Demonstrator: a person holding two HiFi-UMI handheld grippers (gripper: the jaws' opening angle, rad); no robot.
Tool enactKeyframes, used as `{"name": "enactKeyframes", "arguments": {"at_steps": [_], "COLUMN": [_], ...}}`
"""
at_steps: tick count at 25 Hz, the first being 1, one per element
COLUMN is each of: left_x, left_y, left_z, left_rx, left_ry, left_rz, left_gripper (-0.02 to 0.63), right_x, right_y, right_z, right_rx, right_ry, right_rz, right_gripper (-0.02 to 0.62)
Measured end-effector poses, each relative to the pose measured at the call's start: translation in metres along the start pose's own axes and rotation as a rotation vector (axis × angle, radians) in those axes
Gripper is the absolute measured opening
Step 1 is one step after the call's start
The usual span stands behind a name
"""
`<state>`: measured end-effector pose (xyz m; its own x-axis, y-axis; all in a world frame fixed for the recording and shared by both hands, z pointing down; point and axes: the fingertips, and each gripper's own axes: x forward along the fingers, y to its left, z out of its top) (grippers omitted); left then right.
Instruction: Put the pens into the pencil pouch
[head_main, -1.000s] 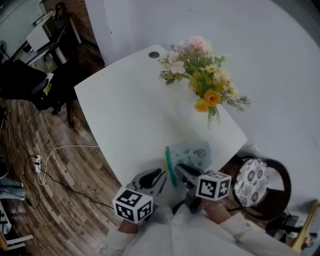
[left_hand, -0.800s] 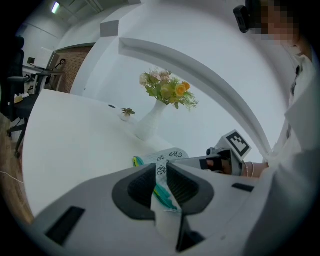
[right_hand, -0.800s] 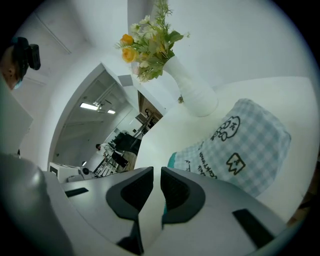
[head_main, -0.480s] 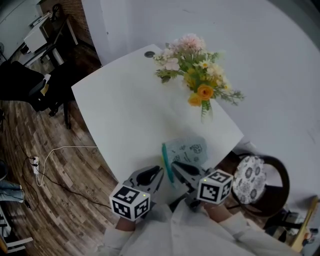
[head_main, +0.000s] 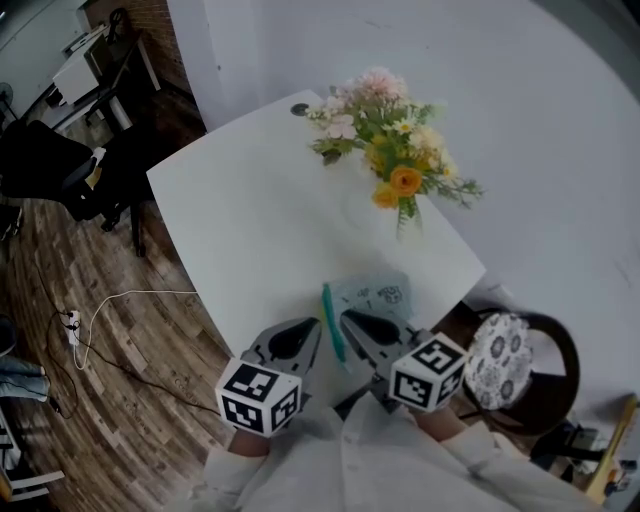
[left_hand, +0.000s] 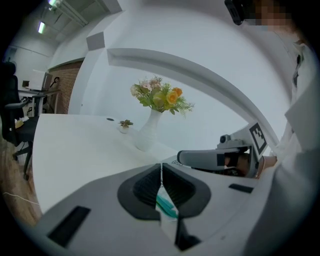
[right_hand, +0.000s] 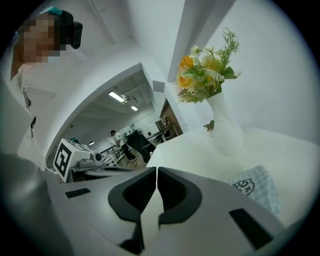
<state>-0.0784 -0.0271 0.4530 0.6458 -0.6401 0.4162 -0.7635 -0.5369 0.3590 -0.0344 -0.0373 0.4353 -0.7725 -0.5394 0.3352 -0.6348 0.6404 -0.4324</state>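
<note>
Both newly closed: left tongs (left_hand: 161, 166), right tongs (right_hand: 156, 171)

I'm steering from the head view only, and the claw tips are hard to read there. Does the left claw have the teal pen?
Observer: Yes. In the left gripper view the left claw has just closed, and the teal pen is between its pads.
Operator: And the right claw?
Observer: In its own view the right claw has just closed too, pads together, with nothing showing between them.
Operator: Where's the pouch from there?
Observer: The checked pencil pouch lies on the white table, to the right of that claw and in front of a white vase.
</note>
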Motion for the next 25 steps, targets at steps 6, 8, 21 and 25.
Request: {"name": "enactKeyframes", "arguments": {"at_steps": [6,8,21,25], "left_x": [-0.002,-0.001,-0.004,-0.003], "left_y": [0.001,-0.001,-0.006,-0.005], "left_z": [0.005,0.004,-0.003,-0.003], "left_rx": [-0.021,-0.021,-0.031,-0.03], "left_ry": [-0.048,-0.046,-0.03,-0.026], "left_rz": [0.057,0.058,0.055,0.052], "left_gripper": [0.006,0.006,0.006,0.006], "right_x": [-0.004,-0.006,-0.011,-0.009], "right_y": [0.003,0.005,0.021,0.022], "right_z": [0.002,0.005,0.012,0.007], "right_rx": [-0.041,-0.048,-0.095,-0.097], "right_ry": [-0.011,-0.014,-0.05,-0.026], "right_rz": [0.001,0.004,0.043,0.056], "right_gripper": [0.015,0.015,0.008,0.008]}}
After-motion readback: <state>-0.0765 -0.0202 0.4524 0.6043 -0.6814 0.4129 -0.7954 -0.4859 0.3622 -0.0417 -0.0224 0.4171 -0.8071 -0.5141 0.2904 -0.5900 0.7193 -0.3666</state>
